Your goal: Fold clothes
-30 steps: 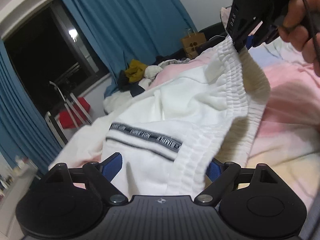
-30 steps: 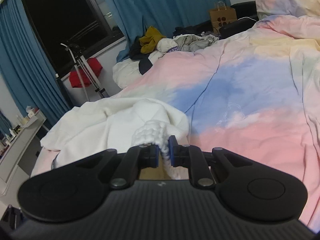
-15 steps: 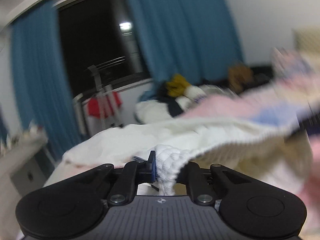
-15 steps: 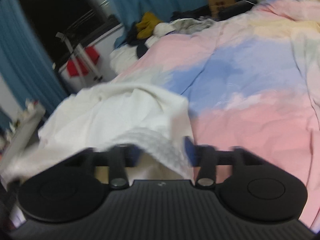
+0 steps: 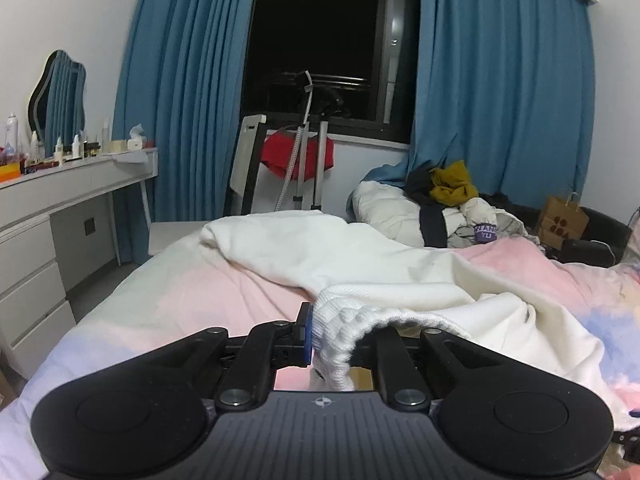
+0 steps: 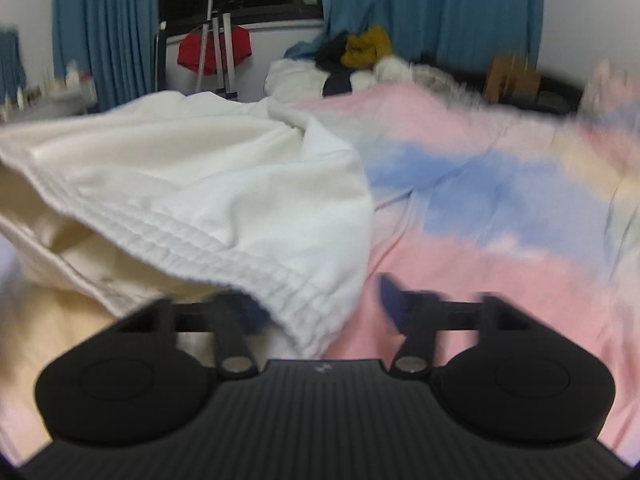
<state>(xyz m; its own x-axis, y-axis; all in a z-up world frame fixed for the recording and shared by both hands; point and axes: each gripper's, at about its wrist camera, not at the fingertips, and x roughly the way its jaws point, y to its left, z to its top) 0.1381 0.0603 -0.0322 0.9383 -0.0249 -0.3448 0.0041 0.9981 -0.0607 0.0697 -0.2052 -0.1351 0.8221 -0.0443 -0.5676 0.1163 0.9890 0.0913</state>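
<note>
white garment (image 5: pixel 392 276) in left gripper (image 5: pixel 340 340) jaws

I see the bed (image 5: pixel 224 292) under a pastel duvet of pink, blue and cream patches. On it the white garment (image 5: pixel 360 264) sprawls from the near edge toward the window side, and a heap of other clothes (image 5: pixel 444 208) sits at its far end

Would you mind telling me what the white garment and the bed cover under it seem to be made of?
The white garment looks like thick, soft knit, probably cotton fleece: matte nap and a ribbed, gathered waistband in the left gripper. The bed cover looks like thin, smooth woven cotton, with fine creases and printed pastel patches.
</note>
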